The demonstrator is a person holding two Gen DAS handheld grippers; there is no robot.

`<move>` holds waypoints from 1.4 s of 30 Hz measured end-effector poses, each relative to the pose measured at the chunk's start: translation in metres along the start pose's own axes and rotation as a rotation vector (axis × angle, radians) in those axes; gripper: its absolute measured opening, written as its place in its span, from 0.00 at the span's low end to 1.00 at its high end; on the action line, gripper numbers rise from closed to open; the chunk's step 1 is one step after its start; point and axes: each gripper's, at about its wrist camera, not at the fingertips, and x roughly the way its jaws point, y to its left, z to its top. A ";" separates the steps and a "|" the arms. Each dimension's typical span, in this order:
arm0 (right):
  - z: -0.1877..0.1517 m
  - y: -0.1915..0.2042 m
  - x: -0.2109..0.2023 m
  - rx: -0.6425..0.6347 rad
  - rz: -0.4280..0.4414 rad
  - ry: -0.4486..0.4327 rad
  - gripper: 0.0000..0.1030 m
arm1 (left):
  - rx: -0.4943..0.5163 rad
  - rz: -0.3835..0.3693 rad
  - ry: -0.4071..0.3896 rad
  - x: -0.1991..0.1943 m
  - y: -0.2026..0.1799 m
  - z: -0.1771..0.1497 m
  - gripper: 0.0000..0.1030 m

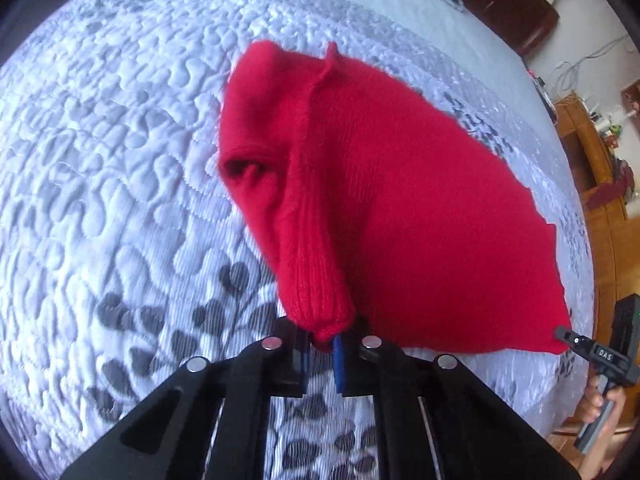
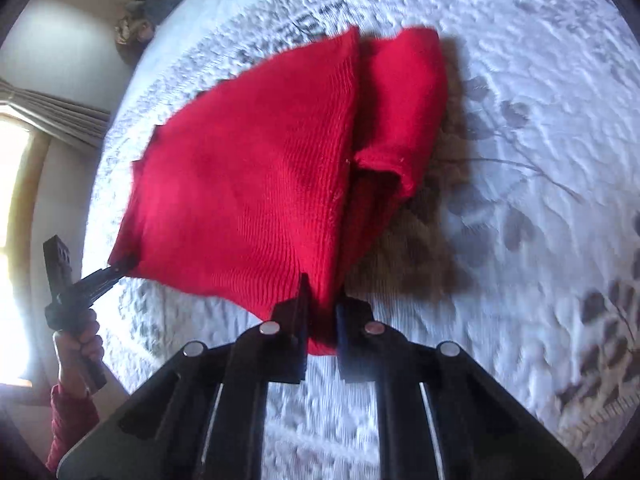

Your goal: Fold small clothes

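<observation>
A small red knitted sweater [image 1: 380, 200] hangs stretched between both grippers above the quilted bedspread [image 1: 100, 140]. My left gripper [image 1: 322, 340] is shut on a ribbed corner of it. My right gripper [image 2: 320, 320] is shut on the other corner of the sweater [image 2: 248, 184]. In the left wrist view the right gripper [image 1: 568, 336] pinches the far corner at the right edge. In the right wrist view the left gripper [image 2: 116, 268] pinches the corner at the left. A sleeve [image 2: 400, 112] hangs folded along the sweater's side.
The white bedspread with grey leaf print [image 2: 520, 200] fills the space below. Wooden furniture [image 1: 592, 168] stands beyond the bed's edge. A curtained window [image 2: 24, 152] is at the left in the right wrist view.
</observation>
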 end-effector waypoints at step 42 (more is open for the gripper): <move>-0.175 0.003 -0.071 -0.114 -0.148 -0.101 0.25 | 0.215 0.153 -0.209 -0.096 -0.037 -0.187 0.44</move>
